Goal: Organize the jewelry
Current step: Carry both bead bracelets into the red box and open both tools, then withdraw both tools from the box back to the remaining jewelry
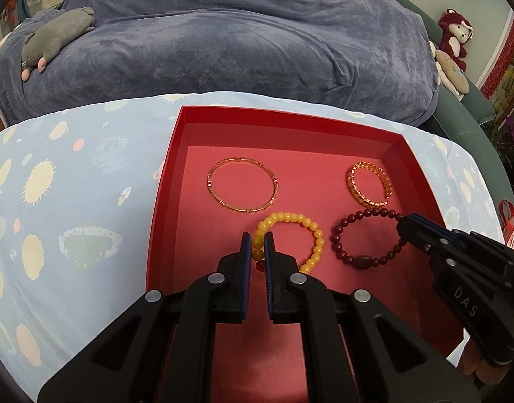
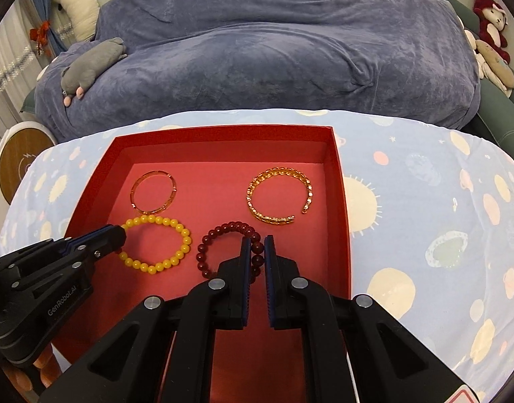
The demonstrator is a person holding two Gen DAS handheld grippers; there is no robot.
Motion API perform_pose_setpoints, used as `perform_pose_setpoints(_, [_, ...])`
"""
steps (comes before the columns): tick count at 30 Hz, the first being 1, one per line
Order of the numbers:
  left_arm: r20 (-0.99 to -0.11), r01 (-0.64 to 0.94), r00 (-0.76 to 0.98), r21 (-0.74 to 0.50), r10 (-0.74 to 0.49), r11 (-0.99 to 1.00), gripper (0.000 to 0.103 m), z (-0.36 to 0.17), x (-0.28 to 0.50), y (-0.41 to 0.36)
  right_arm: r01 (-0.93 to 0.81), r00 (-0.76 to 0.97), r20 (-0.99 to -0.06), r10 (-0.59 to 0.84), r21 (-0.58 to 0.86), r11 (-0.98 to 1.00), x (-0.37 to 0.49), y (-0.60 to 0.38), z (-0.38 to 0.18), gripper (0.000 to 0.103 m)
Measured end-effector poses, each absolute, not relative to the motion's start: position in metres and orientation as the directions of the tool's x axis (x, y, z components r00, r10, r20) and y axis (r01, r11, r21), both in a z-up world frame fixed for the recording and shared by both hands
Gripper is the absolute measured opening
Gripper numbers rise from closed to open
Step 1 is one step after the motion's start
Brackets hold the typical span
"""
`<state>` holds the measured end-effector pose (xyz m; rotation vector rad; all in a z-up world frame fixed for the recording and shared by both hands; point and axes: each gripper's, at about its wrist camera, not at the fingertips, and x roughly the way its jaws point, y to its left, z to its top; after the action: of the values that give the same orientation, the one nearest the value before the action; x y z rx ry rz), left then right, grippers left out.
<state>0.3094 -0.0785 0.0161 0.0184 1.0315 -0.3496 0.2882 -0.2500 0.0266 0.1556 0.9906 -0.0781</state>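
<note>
The left gripper (image 1: pixel 258 235) gripped the yellow bead bracelet (image 1: pixel 290 240) between its jaws inside the red box (image 1: pixel 176 174). Right of the jaws, the right gripper (image 1: pixel 404 223) pinched the dark red bead bracelet (image 1: pixel 364 238). Two gold bangles lay beyond the jaws.

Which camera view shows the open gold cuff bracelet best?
The right wrist view. There the open gold cuff bracelet lies unobstructed in the red box, its gap and chain-link pattern both clear. In the left wrist view the cuff appears smaller, pattern less distinct, its near edge close to the dark red beads.
</note>
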Motion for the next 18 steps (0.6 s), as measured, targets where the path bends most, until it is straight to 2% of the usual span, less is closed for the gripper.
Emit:
perform_pose_setpoints(3, [-0.846,0.286,0.468,-0.13,-0.256,0.949,0.008,0.015,0.305,-0.078,0.149,0.542,-0.841,-0.008,0.086,0.985,0.287,-0.255,0.024,0.008])
perform_pose_setpoints(5, [-0.846,0.276,0.478,-0.112,-0.238,0.955,0.013,0.016,0.303,-0.076,0.162,0.559,-0.828,-0.03,0.073,0.984,0.282,-0.256,0.028,0.012])
perform_pose_setpoints(7, [-0.844,0.259,0.49,-0.097,-0.218,0.961,0.038,0.019,0.3,-0.074,0.177,0.57,-0.821,-0.038,0.078,0.981,0.277,-0.259,0.033,0.019])
perform_pose_setpoints(18, [-0.8,0.253,0.56,-0.084,-0.217,0.964,0.039,0.066,0.267,-0.056,0.184,0.634,-0.772,-0.034,0.108,0.977,0.235,-0.262,0.085,0.022])
